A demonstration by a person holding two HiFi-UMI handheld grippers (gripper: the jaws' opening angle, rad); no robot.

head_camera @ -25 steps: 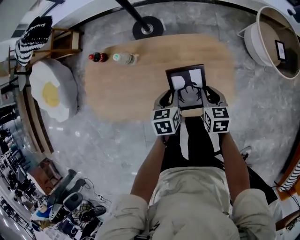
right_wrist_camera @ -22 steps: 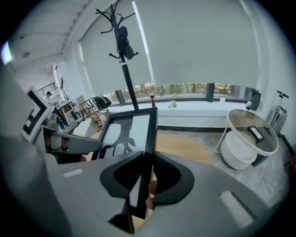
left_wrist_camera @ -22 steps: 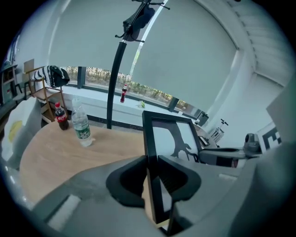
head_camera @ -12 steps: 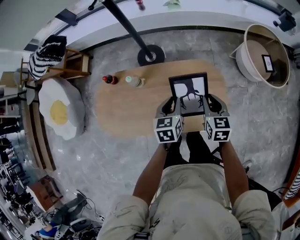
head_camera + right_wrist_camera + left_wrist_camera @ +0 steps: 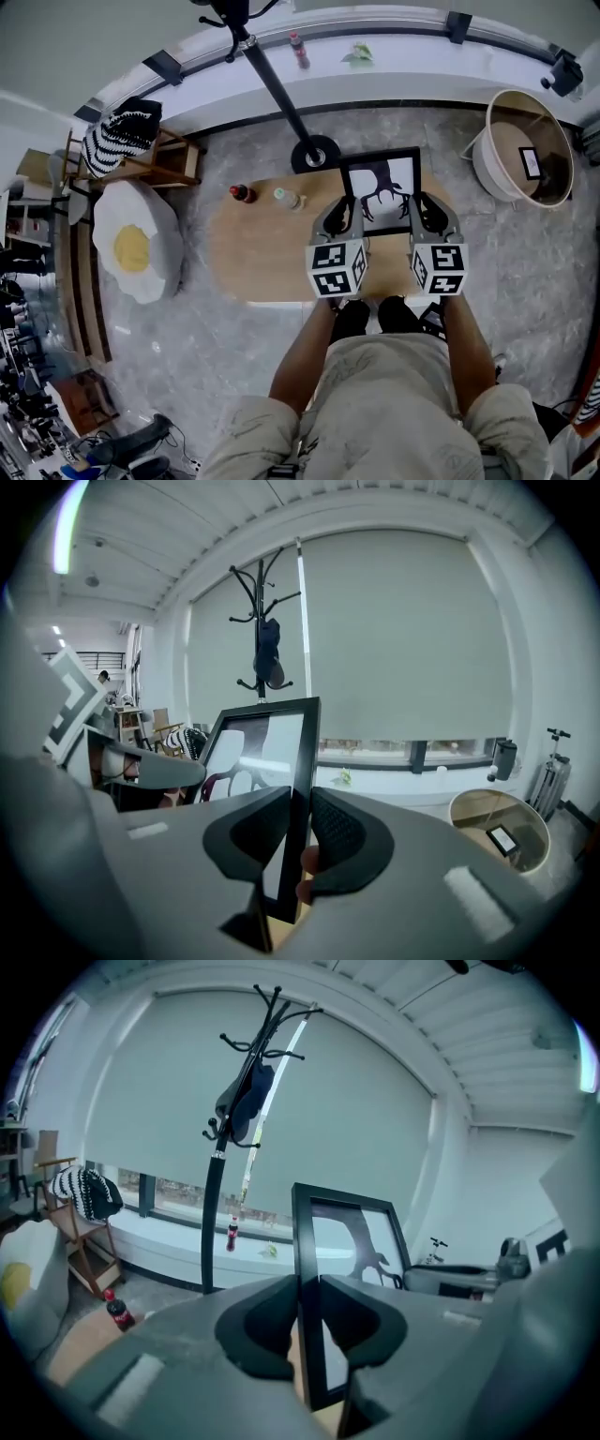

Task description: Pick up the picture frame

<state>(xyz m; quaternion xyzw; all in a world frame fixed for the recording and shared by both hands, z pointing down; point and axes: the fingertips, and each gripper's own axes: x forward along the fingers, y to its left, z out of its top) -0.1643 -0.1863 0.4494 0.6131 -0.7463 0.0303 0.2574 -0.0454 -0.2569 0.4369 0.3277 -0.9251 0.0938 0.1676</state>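
Wooden oval table [image 5: 253, 258] stands on a grey marbled floor beneath both grippers. Left gripper [image 5: 339, 217]: jaws closed on the left edge of the picture frame [image 5: 380, 187], pads pressing both faces. Right gripper [image 5: 424, 214]: jaws closed likewise on the right edge. The black frame is held between the two above the table's far side, print facing the person. A cola bottle [image 5: 242, 193] and a clear bottle [image 5: 287, 198] stand on the table to the left. A coat stand [image 5: 314, 153] rises just beyond the table.
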